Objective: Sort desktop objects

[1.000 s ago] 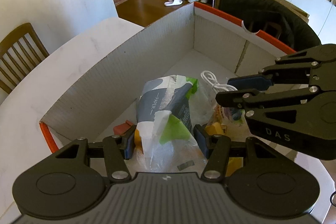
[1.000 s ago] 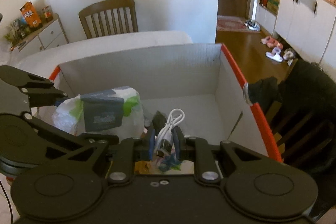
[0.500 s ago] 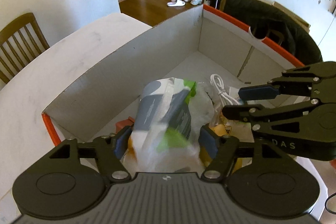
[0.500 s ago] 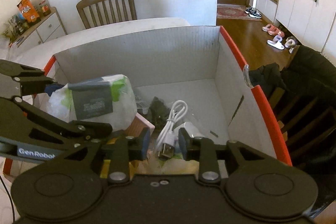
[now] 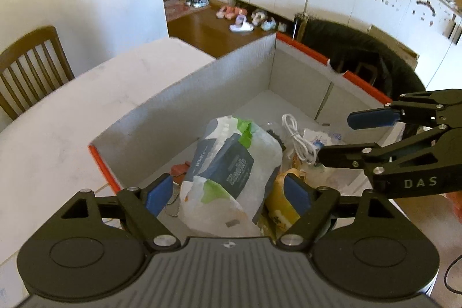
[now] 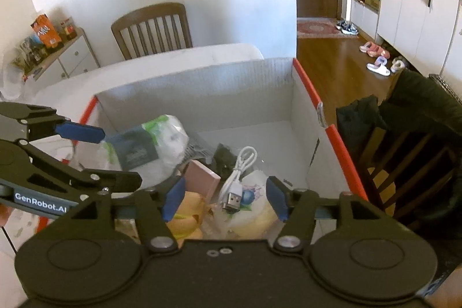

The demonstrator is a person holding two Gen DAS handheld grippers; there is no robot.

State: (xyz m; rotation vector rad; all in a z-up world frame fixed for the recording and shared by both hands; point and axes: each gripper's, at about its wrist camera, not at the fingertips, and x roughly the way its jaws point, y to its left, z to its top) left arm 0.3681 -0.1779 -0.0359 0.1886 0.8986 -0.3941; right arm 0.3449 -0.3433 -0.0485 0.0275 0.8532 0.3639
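only the right wrist view shows the pink flat box [image 6: 202, 176] beside the white coiled usb cable [image 6: 238, 172]. the crinkled white, grey and green plastic tissue pack [image 5: 231, 169] lies in the orange-rimmed cardboard box [image 5: 179, 103], between the left gripper [image 5: 228, 192] fingers, now spread wide and clear of it. the right gripper [image 6: 223, 197] has opened too, releasing the cable.

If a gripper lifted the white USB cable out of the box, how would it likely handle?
The cable looks thin and loosely coiled, so it would probably flop and unwind. It likely weighs little. Lying loose atop other items in the box, it should lift free, though a loop might snag.
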